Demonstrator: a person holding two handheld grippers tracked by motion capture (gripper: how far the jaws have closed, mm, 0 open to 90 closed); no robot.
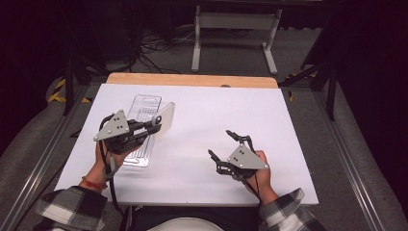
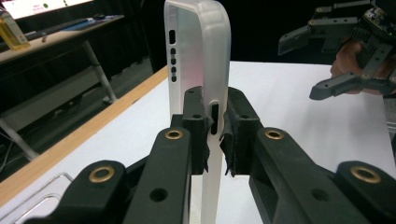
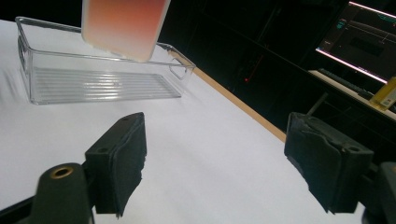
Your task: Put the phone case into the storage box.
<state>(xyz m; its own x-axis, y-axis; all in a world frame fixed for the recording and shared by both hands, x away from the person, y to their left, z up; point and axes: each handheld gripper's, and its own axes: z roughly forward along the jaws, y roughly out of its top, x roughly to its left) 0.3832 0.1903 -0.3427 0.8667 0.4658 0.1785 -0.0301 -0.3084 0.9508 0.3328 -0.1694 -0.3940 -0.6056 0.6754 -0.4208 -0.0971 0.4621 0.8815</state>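
A translucent white phone case point(image 2: 198, 60) stands on edge between the jaws of my left gripper point(image 2: 215, 133), which is shut on its rim; its port cutouts face the camera. From above, the case point(image 1: 165, 121) hangs over the right side of a clear plastic tray point(image 1: 142, 108), with my left gripper point(image 1: 153, 124) at the table's left. My right gripper point(image 1: 222, 143) is open and empty over the white table point(image 1: 202, 110) at the right, its black pads point(image 3: 122, 158) set wide apart. In the right gripper view the case point(image 3: 123, 25) hangs above the tray point(image 3: 93, 79).
The table's wooden far edge point(image 1: 192, 79) borders a dark floor with cables and a white stand point(image 1: 235, 29). A monitor point(image 3: 364, 42) glows off to the side. In the left gripper view the other hand's gripper point(image 2: 345, 51) hovers at the upper right.
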